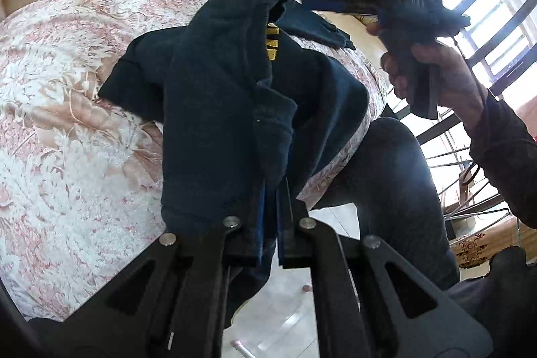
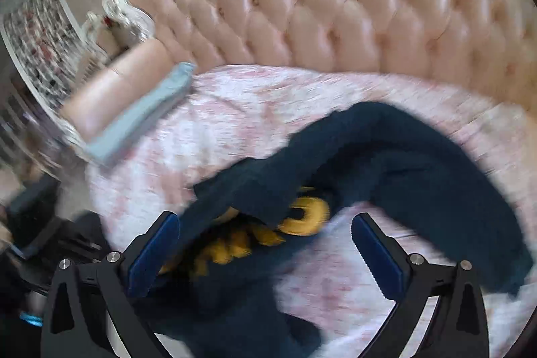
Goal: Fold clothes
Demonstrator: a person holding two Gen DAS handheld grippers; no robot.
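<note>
Pinching navy sweatshirt (image 1: 214, 96) hem in my left gripper (image 1: 271, 190) to lift; right gripper (image 2: 265, 244) gapes empty toward twelve o'clock.

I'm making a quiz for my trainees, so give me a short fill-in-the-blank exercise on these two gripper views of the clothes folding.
1. The left gripper is shut on the navy ____.
2. The right gripper has its jaws ____, holding nothing.
3. The print on the garment is ____ in colour.
4. The bedspread lies in front of a tufted ____.

Missing words: garment; open; yellow; headboard
</note>
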